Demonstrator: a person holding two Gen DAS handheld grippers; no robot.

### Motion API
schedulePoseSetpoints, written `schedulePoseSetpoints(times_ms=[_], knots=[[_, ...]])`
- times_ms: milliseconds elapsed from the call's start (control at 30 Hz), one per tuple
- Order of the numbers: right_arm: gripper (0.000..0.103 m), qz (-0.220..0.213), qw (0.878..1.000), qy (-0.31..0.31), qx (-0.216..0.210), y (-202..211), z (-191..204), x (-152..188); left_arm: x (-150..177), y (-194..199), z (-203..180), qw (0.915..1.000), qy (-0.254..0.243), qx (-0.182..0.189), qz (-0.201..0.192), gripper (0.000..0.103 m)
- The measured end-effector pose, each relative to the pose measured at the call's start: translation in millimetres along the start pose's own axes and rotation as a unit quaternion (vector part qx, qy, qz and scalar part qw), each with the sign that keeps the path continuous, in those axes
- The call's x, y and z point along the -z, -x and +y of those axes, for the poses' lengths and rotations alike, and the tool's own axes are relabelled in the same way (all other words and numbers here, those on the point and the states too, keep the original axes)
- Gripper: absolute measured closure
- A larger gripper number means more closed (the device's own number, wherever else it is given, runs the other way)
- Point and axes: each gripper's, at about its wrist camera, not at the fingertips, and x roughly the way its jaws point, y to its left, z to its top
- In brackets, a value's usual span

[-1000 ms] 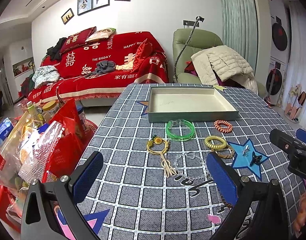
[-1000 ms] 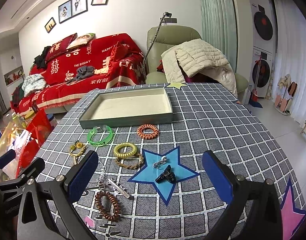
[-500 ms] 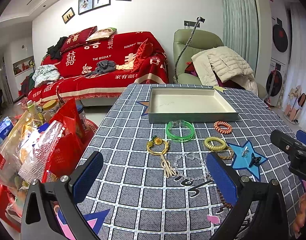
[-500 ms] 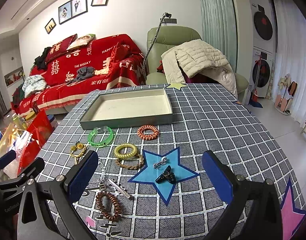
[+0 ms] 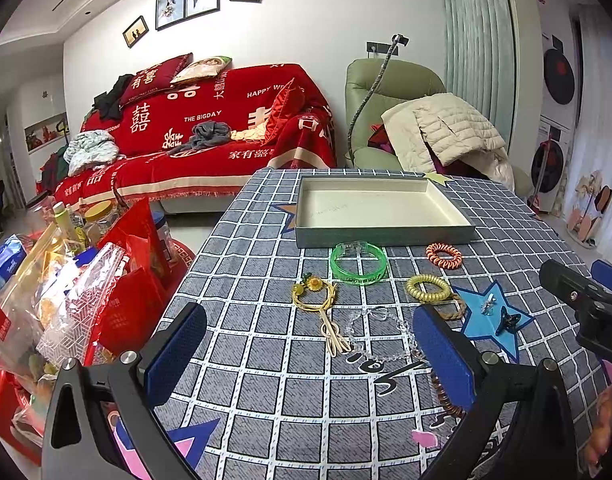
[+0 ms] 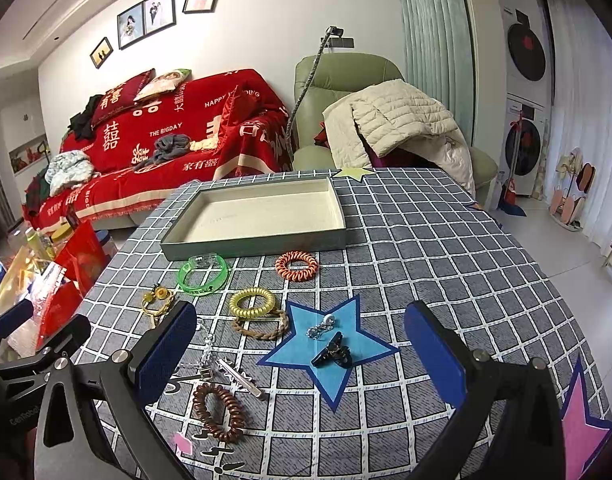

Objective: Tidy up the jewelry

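Worktop [image 6: 446, 248], covered in a grey checked cloth: it carries everything you are sorting. Tray [image 6: 261, 240], at the far side, shallow and holding nothing yet; its long axis runs across your view. Your left gripper [image 5: 310, 352] and right gripper [image 6: 299, 350] both hover at the near edge, fingers spread wide, nothing held. Loose pieces lie between fingers and tray: green bangle [image 6: 203, 276] just in front of the tray wall, orange coil tie [image 6: 296, 266] beside it, yellow coil tie [image 6: 252, 303] touching a braided band [image 6: 259, 326], brown coil tie [image 6: 217, 406] nearest you. Black claw clip [image 6: 332, 356], on the blue star patch, sits dead ahead between your right fingers, long axis slanting up to the right; that hand looks the nearer one for it. The flower bracelet [image 5: 314, 294] lies ahead of your left fingers.
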Motion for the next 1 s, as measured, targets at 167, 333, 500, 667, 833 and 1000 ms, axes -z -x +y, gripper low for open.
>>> schedulePoseSetpoints(times_ms=[167, 333, 500, 667, 833, 1000], knots=[[0.000, 0.000, 1.000, 0.000, 0.000, 0.1, -0.3, 0.2, 0.9, 0.0, 0.4, 1.0000, -0.001, 0.001, -0.001, 0.000], [0.000, 0.000, 1.000, 0.000, 0.000, -0.1, -0.4, 0.3, -0.2, 1.3, 0.1, 1.0000, 0.000, 0.001, 0.000, 0.000], [0.000, 0.001, 1.000, 0.000, -0.001, -0.1, -0.5, 0.6, -0.5, 2.0, 0.1, 1.0000, 0.001, 0.001, 0.001, 0.000], [0.000, 0.001, 1.000, 0.000, 0.000, -0.5, 0.3, 0.5, -0.7, 2.1, 0.3, 1.0000, 0.002, 0.002, 0.001, 0.000], [0.000, 0.001, 1.000, -0.001, 0.000, -0.6, 0.2, 0.5, -0.1, 1.5, 0.6, 1.0000, 0.002, 0.002, 0.002, 0.000], [0.000, 0.001, 1.000, -0.001, 0.000, -0.9, -0.3, 0.6, 0.3, 1.4, 1.1, 1.0000, 0.003, 0.003, 0.003, 0.000]])
